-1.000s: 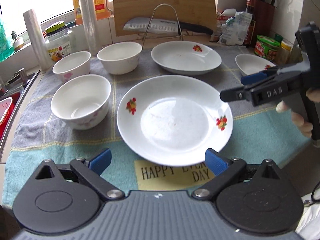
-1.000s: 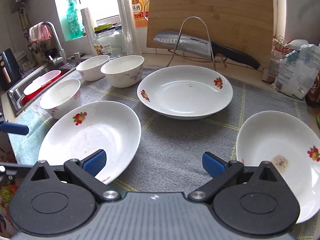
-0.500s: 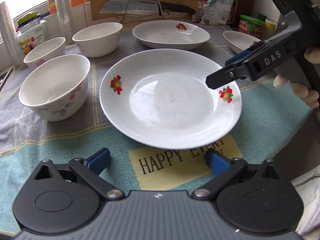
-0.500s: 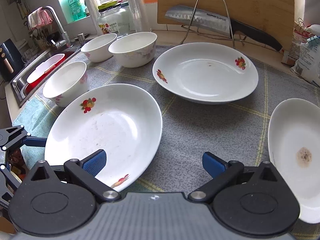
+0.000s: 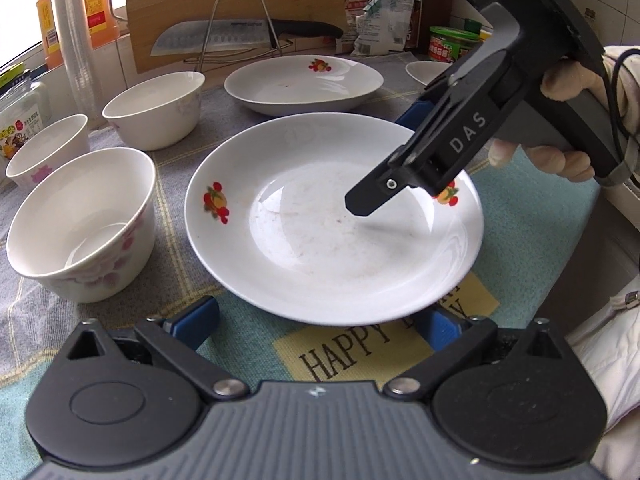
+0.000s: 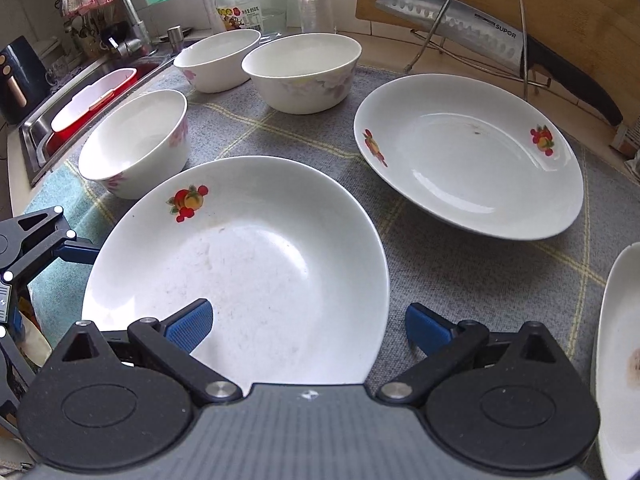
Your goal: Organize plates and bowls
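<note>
A white plate with fruit prints [image 5: 332, 220] lies nearest on the cloth. My left gripper [image 5: 320, 324] is open, its blue pads [image 5: 196, 320] on either side of the plate's front rim, not pressing it. My right gripper [image 6: 308, 326] is open too and straddles the right rim of the same plate [image 6: 240, 260], one finger over the inside and one outside. A second plate [image 6: 468, 156] lies behind, and a third plate [image 6: 620, 352] at the right edge. Three white bowls [image 6: 136, 144] [image 6: 218, 58] [image 6: 302, 70] stand to the left and back.
A cleaver on a wire rack [image 6: 452, 20] leans before a wooden board [image 5: 240, 0] at the back. The sink with a red basin [image 6: 88, 104] lies left. A jar [image 6: 248, 4], bottles and packets line the back wall. A hand [image 5: 560, 152] holds the right gripper.
My left gripper sank and closed in on the near plate's front rim. The right gripper swung left until its jaws came over that plate's right rim.
</note>
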`<state>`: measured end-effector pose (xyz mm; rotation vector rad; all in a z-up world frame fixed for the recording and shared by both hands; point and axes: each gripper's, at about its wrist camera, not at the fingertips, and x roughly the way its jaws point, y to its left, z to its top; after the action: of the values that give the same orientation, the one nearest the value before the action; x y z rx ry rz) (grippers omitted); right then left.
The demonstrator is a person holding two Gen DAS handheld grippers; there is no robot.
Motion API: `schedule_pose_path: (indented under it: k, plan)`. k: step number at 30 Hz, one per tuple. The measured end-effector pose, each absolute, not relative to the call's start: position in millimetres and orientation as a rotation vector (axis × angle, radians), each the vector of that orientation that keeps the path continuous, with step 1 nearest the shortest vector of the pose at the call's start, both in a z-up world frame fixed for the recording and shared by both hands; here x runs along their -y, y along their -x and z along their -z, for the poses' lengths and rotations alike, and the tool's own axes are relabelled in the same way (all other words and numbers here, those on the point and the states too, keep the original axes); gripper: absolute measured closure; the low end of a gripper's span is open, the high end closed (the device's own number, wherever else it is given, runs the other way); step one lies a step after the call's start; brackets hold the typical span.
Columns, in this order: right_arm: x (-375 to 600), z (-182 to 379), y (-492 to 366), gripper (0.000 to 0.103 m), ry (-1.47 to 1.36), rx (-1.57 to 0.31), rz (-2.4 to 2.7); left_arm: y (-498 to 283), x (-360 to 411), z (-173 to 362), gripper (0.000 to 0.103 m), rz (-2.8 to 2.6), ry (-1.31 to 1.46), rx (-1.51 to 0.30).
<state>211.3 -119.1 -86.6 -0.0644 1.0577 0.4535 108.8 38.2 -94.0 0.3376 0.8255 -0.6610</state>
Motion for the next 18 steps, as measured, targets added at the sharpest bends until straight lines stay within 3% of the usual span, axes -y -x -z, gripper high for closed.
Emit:
schedule_pose_path:
  k: [18]
  plan:
    - [107.4, 86.0, -228.4, 0.000, 0.118, -1.155, -0.438, -115.5, -44.1, 96.9, 0.001, 0.752, -0.362, -0.783]
